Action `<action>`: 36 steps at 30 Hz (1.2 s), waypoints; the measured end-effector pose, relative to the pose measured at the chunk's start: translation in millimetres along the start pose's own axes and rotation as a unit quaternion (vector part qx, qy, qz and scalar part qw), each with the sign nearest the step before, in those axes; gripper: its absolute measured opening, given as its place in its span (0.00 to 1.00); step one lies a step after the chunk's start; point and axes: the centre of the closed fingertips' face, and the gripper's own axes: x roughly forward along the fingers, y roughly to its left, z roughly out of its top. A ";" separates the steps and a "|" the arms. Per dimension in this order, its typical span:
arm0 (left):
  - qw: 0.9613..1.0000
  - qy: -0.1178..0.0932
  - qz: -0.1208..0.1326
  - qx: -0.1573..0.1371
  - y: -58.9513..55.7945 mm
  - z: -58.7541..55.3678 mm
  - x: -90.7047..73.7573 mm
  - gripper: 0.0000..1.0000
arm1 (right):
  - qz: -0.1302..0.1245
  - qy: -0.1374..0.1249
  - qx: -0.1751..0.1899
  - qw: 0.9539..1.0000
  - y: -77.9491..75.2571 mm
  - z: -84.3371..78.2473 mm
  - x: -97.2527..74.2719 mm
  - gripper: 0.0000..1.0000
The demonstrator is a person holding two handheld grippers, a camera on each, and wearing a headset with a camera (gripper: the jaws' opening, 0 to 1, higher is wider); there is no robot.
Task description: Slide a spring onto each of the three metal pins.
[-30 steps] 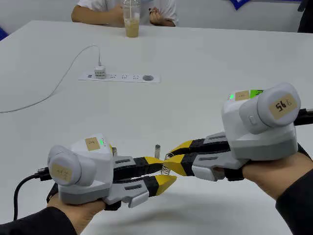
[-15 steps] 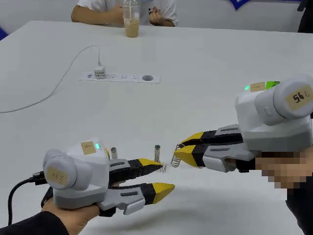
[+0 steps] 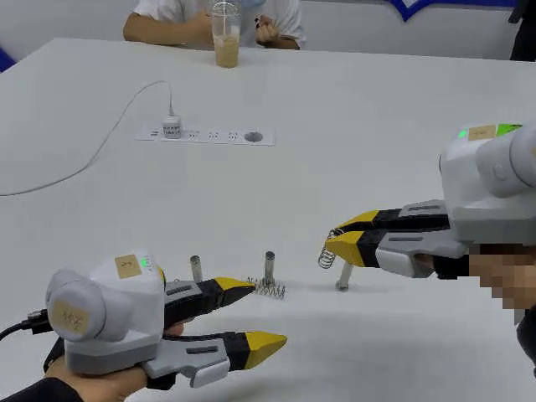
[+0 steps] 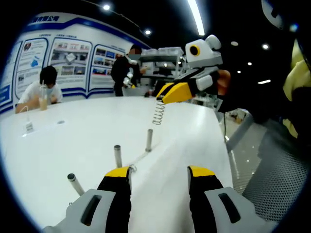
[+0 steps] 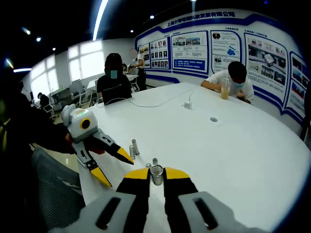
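Note:
Three short metal pins stand in a row on the white table: left pin [image 3: 196,268], middle pin [image 3: 270,265], right pin [image 3: 343,277]. A loose spring [image 3: 270,290] lies at the foot of the middle pin. My right gripper [image 3: 337,244] is shut on another spring [image 3: 327,258], which hangs just above and left of the right pin; that spring [image 5: 156,174] sits between its yellow tips [image 5: 156,177]. My left gripper [image 3: 258,316] is open and holds nothing, near the front edge. Its own view [image 4: 159,172] shows the pins [image 4: 117,155] ahead and the held spring [image 4: 158,112] above the far pin [image 4: 149,140].
A white power strip [image 3: 205,132] with a plugged cable [image 3: 100,142] lies mid-table. A cup with a drink [image 3: 224,33] stands at the far edge in front of a seated person [image 3: 167,21]. Bare table [image 3: 402,126] lies to the right.
My right gripper has carried its spring rightward, away from the left gripper, to above the right pin. My left gripper has drawn back toward the lower left, still open.

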 end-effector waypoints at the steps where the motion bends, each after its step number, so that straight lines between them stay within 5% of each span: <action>1: 1.000 0.000 0.001 0.000 -0.1 -0.2 -0.9 0.48 | -0.002 0.000 0.000 1.000 -1.3 0.2 -0.8 0.12; 19: 0.999 0.018 0.024 0.018 11.3 -12.2 -33.9 0.59 | -0.047 0.008 0.018 0.999 -32.2 -5.1 -8.5 0.12; 36: 0.998 0.019 0.051 0.009 18.7 -14.2 -53.3 0.63 | -0.054 0.032 0.028 0.998 -45.4 -24.7 6.4 0.12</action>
